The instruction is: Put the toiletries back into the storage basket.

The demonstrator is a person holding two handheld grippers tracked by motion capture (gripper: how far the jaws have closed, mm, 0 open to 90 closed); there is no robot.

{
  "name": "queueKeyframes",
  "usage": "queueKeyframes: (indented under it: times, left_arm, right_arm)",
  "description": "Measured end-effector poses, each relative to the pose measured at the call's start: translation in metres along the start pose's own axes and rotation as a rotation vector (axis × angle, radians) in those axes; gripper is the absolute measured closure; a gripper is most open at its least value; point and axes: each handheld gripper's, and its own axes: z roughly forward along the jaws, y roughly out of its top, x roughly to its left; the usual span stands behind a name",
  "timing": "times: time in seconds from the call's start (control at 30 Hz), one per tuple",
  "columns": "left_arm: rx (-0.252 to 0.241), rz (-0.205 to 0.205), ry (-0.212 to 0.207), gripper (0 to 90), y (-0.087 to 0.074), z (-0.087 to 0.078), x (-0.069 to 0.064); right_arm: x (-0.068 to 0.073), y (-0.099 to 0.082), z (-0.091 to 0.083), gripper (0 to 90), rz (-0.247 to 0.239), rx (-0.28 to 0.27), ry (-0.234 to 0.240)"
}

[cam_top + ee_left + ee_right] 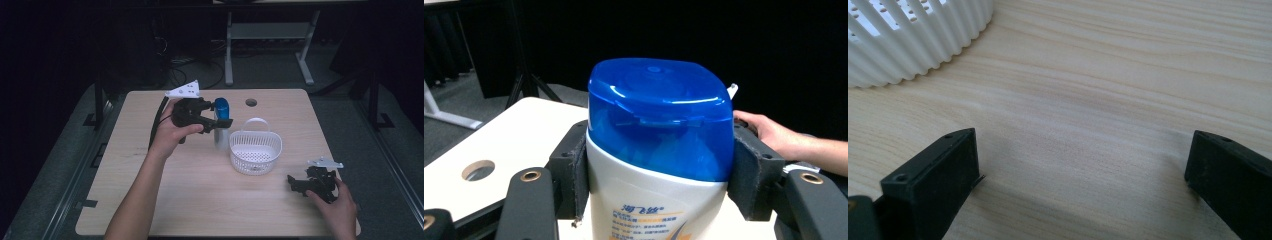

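In the high view we find the bottle point(220, 125) half hidden behind the left hand-held gripper point(216, 122), so its body is hard to make out there; in the left gripper view its lower part is cut off at the bottom edge, and the printed label is too partial to read. The left forearm rises from the bottom of the high view toward the upper middle, the hand wrapped round the gripper's body, jaws pointing right. We see those jaws clamped on the bottle's white shoulder just under the blue cap point(659, 117), a pad pressing on each side. The bottle stands upright just left of the white basket point(255, 152), near the middle of the counter point(200, 200). At lower right, the right hand-held gripper point(296, 185) rests low on the counter, jaws spread apart over bare wood, with the ribbed basket wall at the upper left of its own view.
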Motion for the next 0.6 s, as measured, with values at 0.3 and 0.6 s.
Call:
queueKeyframes:
  times: [0.3, 0.6]
  left_arm:
    - [-0.009, 0.01, -0.015, 36.7, 0.006, 0.023, -0.001]
    - [-0.002, 0.012, -0.028, 36.7, 0.004, 0.044, -0.002]
  right_arm:
    - [0.0, 0.0, 0.0, 0.4, 0.0, 0.001, 0.0]
    - [0.0, 0.0, 0.0, 0.5, -0.002, 0.002, 0.001]
